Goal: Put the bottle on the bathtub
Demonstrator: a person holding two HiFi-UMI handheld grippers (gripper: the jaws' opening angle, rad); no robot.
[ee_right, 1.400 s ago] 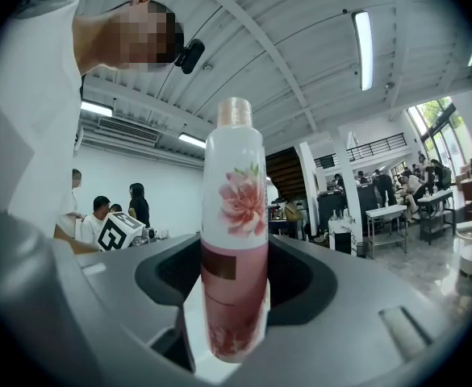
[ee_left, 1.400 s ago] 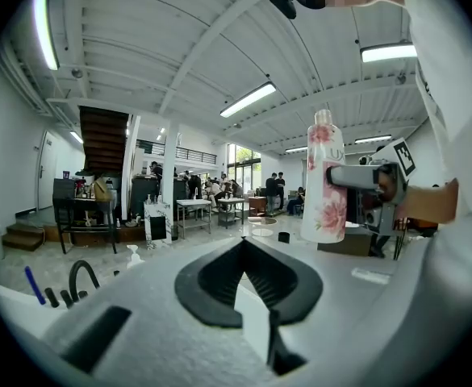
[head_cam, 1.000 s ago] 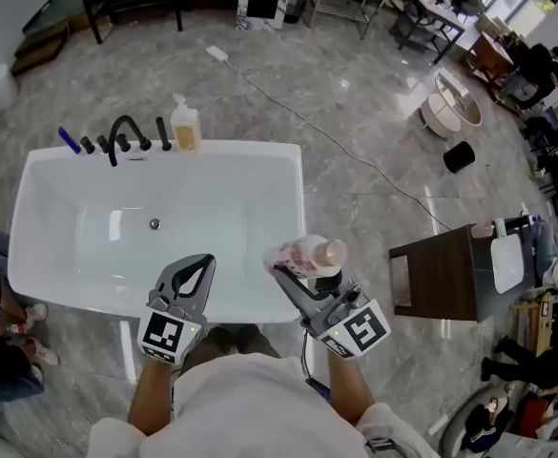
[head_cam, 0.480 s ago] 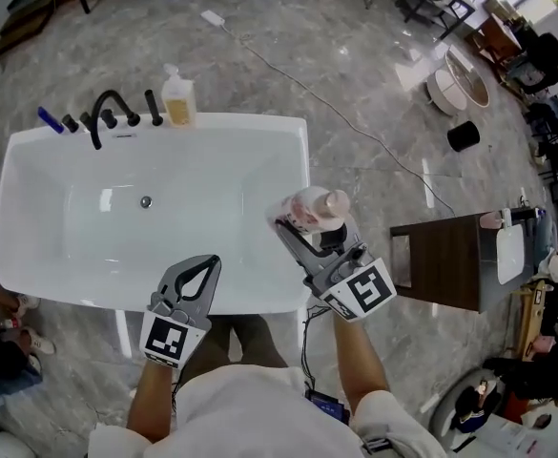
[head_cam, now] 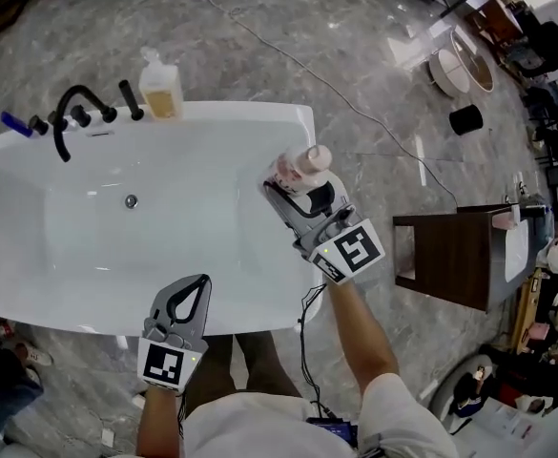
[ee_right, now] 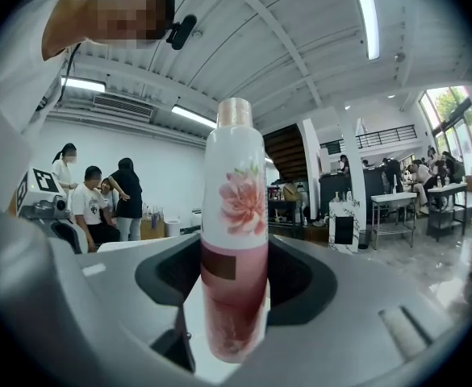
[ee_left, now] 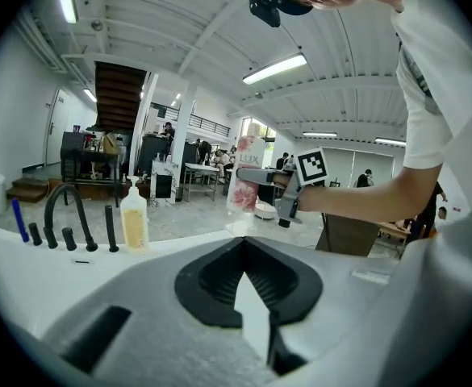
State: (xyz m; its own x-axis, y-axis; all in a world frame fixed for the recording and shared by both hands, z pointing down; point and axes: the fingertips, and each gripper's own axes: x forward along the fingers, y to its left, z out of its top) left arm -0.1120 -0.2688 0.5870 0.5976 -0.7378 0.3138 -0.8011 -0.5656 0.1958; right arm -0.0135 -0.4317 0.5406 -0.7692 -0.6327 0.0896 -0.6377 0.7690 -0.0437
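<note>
A white bottle [head_cam: 298, 167] with a pink flower print and a pale pink cap stands upright between the fingers of my right gripper [head_cam: 293, 184], which is shut on it. It hangs over the right-hand rim of the white bathtub [head_cam: 293, 127]; whether its base touches the rim I cannot tell. In the right gripper view the bottle [ee_right: 236, 240] fills the middle of the right gripper [ee_right: 236, 297]. My left gripper [head_cam: 191, 297] is shut and empty near the tub's front rim. In the left gripper view, past the left gripper [ee_left: 248, 297], the bottle [ee_left: 242, 176] shows far off.
A yellow soap dispenser [head_cam: 160, 89], a black faucet [head_cam: 69, 113] with knobs and a blue item [head_cam: 11, 122] sit on the tub's far rim. A dark wooden cabinet [head_cam: 450, 256] stands to the right. A cable [head_cam: 355, 113] crosses the marble floor.
My right gripper has carried the bottle forward, farther along the tub's right rim. The left gripper has dropped back toward the tub's front edge, still shut.
</note>
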